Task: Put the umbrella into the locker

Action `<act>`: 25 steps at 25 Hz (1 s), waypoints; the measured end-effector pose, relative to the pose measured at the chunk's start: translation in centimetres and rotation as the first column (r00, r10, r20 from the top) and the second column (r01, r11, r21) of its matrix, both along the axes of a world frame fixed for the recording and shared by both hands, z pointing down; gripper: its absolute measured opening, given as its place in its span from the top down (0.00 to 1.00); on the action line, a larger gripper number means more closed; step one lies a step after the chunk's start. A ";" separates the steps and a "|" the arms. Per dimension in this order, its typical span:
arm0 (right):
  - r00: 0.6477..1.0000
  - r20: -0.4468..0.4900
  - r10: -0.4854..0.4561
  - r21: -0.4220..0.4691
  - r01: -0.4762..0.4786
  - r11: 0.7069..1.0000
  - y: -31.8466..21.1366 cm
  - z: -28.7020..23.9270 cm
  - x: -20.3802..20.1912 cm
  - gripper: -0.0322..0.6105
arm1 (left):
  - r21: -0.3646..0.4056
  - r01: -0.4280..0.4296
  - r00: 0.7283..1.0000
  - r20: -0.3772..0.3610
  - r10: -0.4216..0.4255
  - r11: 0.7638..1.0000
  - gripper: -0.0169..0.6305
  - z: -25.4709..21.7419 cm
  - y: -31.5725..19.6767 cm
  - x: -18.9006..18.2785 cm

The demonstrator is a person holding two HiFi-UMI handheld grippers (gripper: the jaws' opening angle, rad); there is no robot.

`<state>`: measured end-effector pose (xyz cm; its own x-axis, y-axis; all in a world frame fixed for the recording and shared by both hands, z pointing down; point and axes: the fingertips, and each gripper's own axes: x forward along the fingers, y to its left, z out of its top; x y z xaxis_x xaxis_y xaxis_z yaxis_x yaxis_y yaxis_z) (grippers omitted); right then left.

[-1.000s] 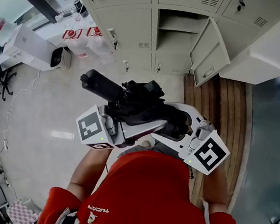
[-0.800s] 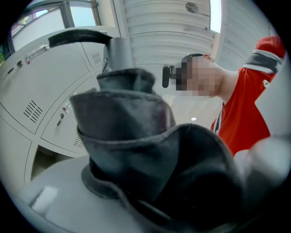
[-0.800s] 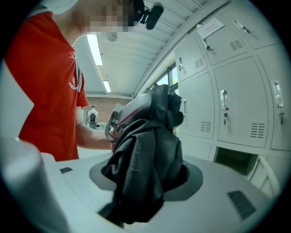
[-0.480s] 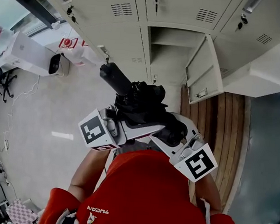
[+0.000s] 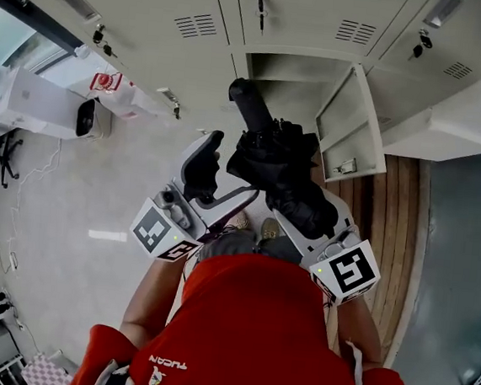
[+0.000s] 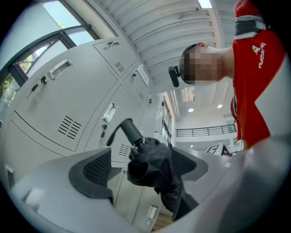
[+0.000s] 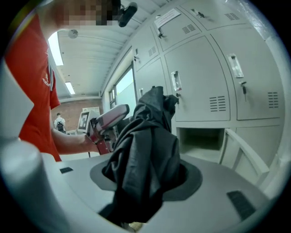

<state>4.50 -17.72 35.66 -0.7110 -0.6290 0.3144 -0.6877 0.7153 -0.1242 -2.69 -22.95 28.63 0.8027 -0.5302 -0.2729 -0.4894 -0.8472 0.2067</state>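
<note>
Backdrop: bank of grey lockers (image 5: 156, 18) above pale floor (image 5: 98, 182), wooden boards (image 5: 394, 228) at right. One locker (image 5: 297, 83) open, with door (image 5: 348, 126) swung out to the right.

Item: black folded umbrella (image 5: 281, 162). Sits outside the locker, in front of its opening. Handle (image 5: 251, 104) aimed toward that opening, canopy (image 5: 292, 180) bunched loosely behind.

Right gripper (image 5: 303, 206): clamps the canopy's rear end, with dark fabric packed between the pads (image 7: 193, 181).

Left gripper (image 5: 217, 177): just left of the umbrella, jaws wide apart and opening. Shows the umbrella between them in the left gripper view, with the left pad (image 6: 94, 171) clear of it. Contact at the other pad unclear.

Also: red shirt (image 5: 252, 332) at bottom edge and white box (image 5: 46, 101) on the floor, far left.
</note>
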 end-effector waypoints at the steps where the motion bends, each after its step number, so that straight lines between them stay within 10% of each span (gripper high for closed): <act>1: 0.999 -0.004 0.035 -0.018 -0.035 0.999 -0.4 0.6 0.5 0.59 | -0.008 0.022 1.000 0.003 -0.022 1.000 0.37 0.2 -0.8 -0.9; 6: 0.984 -0.063 0.168 -0.100 -0.174 0.980 -2.5 4.5 2.5 0.59 | -0.040 0.086 0.996 0.027 -0.085 0.995 0.41 1.7 -3.5 -3.7; 15: 0.938 -0.179 0.298 -0.240 -0.335 0.911 -7.7 12.2 3.1 0.59 | -0.063 0.086 0.988 0.137 -0.077 0.994 0.96 5.0 -4.6 -5.5; 25: 0.907 -0.259 0.333 -0.310 -0.405 0.860 -16.9 16.8 3.4 0.59 | -0.076 0.139 0.967 0.223 -0.119 0.987 0.97 8.3 -7.3 -5.1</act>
